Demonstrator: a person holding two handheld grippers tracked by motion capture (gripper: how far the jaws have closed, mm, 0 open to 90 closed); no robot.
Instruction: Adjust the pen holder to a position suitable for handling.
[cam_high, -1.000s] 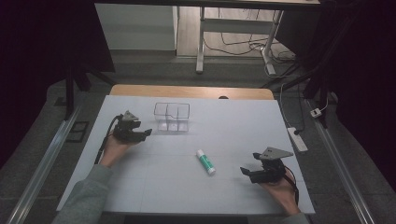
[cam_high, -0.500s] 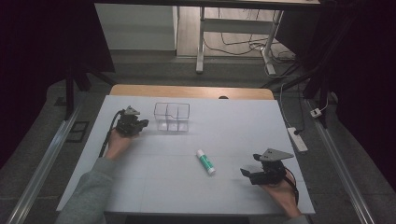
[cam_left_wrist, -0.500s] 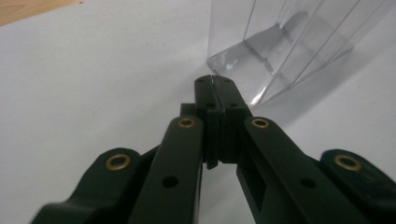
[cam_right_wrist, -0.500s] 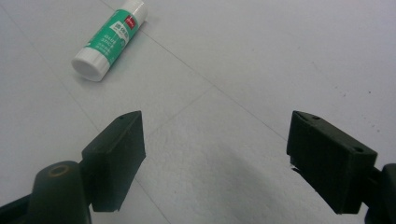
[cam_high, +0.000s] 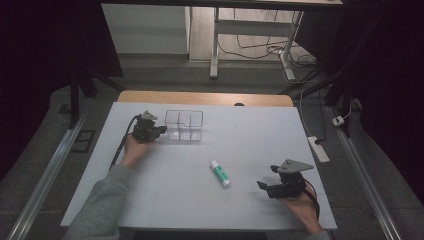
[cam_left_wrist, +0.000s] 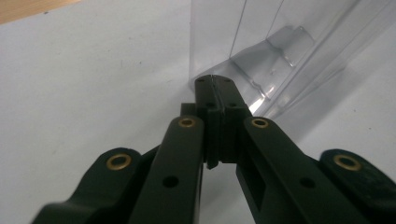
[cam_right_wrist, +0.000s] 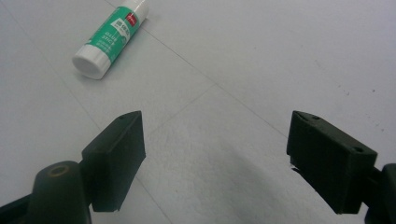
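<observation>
A clear plastic box (cam_high: 184, 125) with compartments stands at the back left of the white table (cam_high: 250, 135). My left gripper (cam_high: 161, 131) is shut, its tips right at the box's near left side. In the left gripper view the pads (cam_left_wrist: 212, 79) are pressed together in front of a corner of the box (cam_left_wrist: 289, 46), with nothing visible between them. A green and white glue stick (cam_high: 220, 173) lies at the table's middle front. My right gripper (cam_high: 265, 177) rests open at the front right, pointing toward the glue stick (cam_right_wrist: 112, 39), which lies well beyond its open jaws (cam_right_wrist: 215, 121).
A wooden strip (cam_high: 205, 97) runs along the table's far edge. A power strip (cam_high: 319, 149) lies off the table's right side. Metal rails (cam_high: 45, 175) flank the table on the floor.
My left gripper has closed its jaws and moved away from the person and rightward, up to the clear box. The right gripper and the glue stick have kept still.
</observation>
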